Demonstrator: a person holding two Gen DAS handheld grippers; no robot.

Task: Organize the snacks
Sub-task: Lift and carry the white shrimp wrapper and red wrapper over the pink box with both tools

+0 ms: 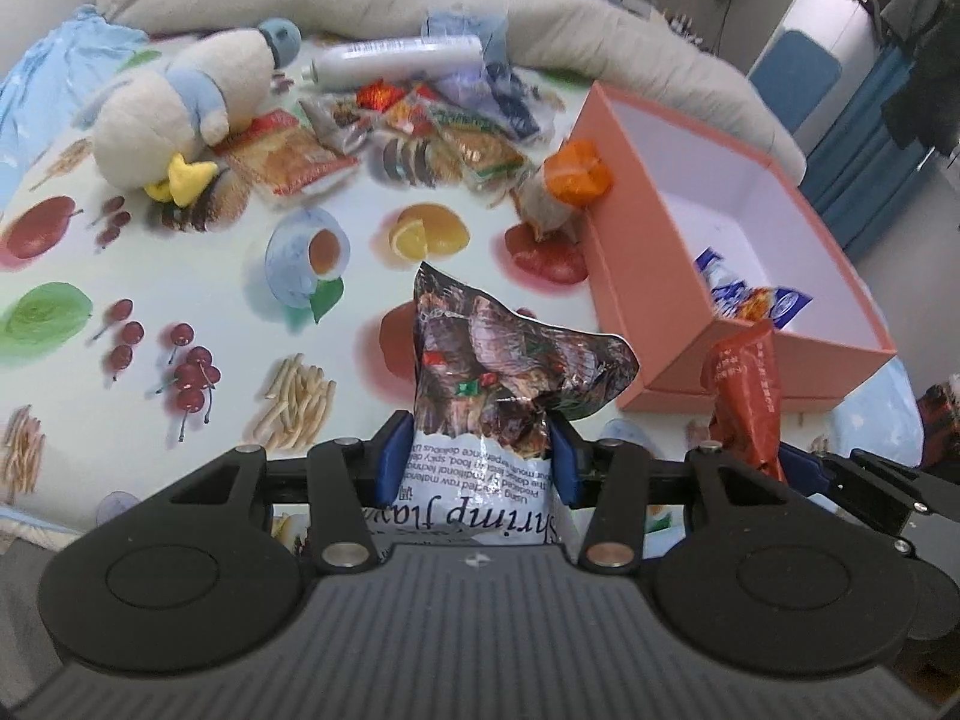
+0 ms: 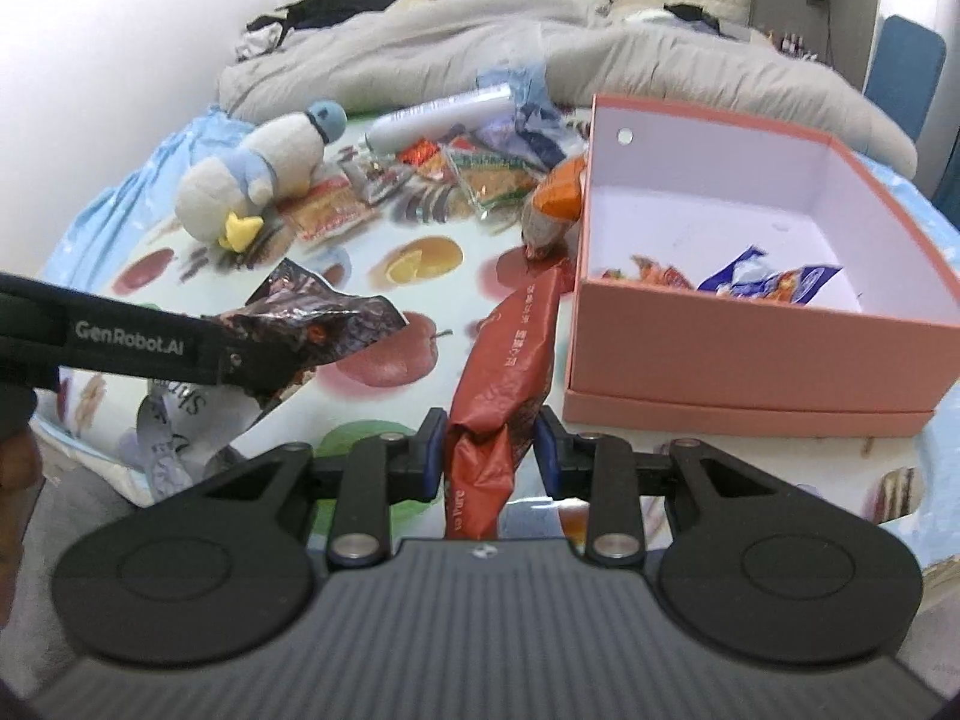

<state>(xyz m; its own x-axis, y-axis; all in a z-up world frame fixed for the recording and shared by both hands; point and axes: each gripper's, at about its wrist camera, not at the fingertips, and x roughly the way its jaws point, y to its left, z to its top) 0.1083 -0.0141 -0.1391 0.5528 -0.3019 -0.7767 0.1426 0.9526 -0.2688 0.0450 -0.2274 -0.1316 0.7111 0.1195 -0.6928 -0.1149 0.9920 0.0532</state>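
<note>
Both grippers grip packets: my left gripper [image 1: 474,459] clamps the shrimp snack bag [image 1: 510,372], my right gripper [image 2: 489,450] the red packet [image 2: 501,372], near the pink box [image 2: 750,354].

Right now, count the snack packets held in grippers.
2: the shrimp-flavour packet in the left hand-held gripper, the red packet in the right hand-held gripper.

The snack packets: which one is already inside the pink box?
The blue and white packet lies in the pink box. The others are held by grippers or lie on the cloth.
</note>
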